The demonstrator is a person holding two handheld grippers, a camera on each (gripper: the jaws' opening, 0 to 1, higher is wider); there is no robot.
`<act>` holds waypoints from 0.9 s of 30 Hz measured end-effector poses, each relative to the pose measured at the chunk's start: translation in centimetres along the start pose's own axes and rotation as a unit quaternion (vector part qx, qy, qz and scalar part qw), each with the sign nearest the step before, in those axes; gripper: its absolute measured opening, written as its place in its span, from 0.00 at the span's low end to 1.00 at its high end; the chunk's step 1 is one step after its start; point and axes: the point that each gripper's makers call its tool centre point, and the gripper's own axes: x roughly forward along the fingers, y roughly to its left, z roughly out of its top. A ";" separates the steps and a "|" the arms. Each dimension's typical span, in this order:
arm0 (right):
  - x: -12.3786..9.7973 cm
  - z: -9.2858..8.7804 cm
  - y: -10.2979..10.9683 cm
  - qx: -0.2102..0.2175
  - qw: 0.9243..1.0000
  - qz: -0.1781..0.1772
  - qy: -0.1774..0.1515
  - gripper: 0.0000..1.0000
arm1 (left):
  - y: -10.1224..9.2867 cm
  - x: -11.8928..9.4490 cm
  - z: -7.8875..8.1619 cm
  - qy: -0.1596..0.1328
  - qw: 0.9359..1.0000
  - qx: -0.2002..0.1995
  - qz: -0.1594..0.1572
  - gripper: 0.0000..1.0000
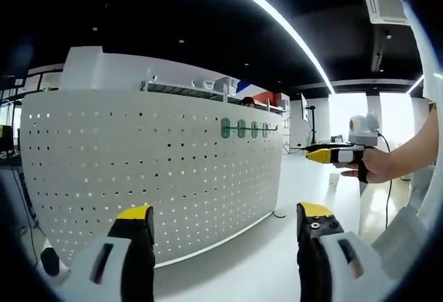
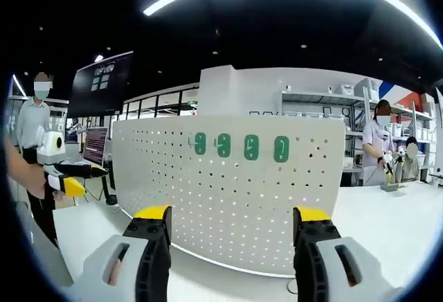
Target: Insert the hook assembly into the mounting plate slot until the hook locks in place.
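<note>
Behind the pegboard (image 2: 228,184), right gripper view shows 3 people (image 2: 377,143).

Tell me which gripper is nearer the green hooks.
Right. The right gripper faces the green hooks squarely; the left gripper sits off toward the pegboard's far end.

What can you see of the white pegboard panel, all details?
The pegboard is a white panel, probably painted metal, standing upright on the white table. Regular rows of small holes cover its face. Four green hook pieces sit in a row near its top edge, right of centre in the left gripper view. Its curve looks like lens distortion. A thin cable lies by its base at one end. Neither gripper touches it; both have their jaws apart and empty in front of it.
</note>
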 end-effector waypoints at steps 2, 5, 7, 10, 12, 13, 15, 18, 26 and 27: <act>-0.3 -0.1 0.2 -0.003 1.000 0.003 0.001 0.70 | -0.1 -0.2 0.2 0.000 1.000 0.001 0.001 0.88; -0.8 -0.2 0.4 -0.005 1.000 0.005 0.001 0.70 | 0.0 -0.5 0.1 -0.001 1.000 0.001 0.004 0.89; -1.0 -0.2 0.5 -0.004 1.000 0.006 0.000 0.70 | 0.1 -0.8 0.0 -0.001 1.000 0.002 0.005 0.90; -1.3 -0.5 0.7 -0.005 1.000 0.007 0.002 0.71 | 0.1 -1.1 0.0 0.000 1.000 0.003 0.007 0.90; -1.6 -0.6 0.8 -0.007 1.000 0.007 0.003 0.71 | 0.2 -1.3 0.0 0.000 1.000 0.003 0.008 0.91; -1.8 -0.7 0.8 -0.005 1.000 0.007 0.004 0.71 | 0.3 -1.4 -0.1 0.000 1.000 0.003 0.009 0.91; -2.1 -0.8 0.9 -0.004 1.000 0.006 0.002 0.71 | 0.3 -1.6 -0.1 -0.001 1.000 0.004 0.010 0.91; -2.5 -0.9 1.0 -0.004 1.000 0.006 0.003 0.71 | 0.3 -1.9 0.0 -0.002 1.000 0.003 0.012 0.91; -3.4 -1.1 1.5 -0.003 1.000 0.006 0.003 0.71 | 0.7 -3.1 -0.1 -0.004 1.000 0.007 0.019 0.92; -3.5 -1.2 1.6 -0.004 1.000 0.006 0.004 0.71 | 0.8 -3.2 -0.1 -0.005 1.000 0.005 0.020 0.92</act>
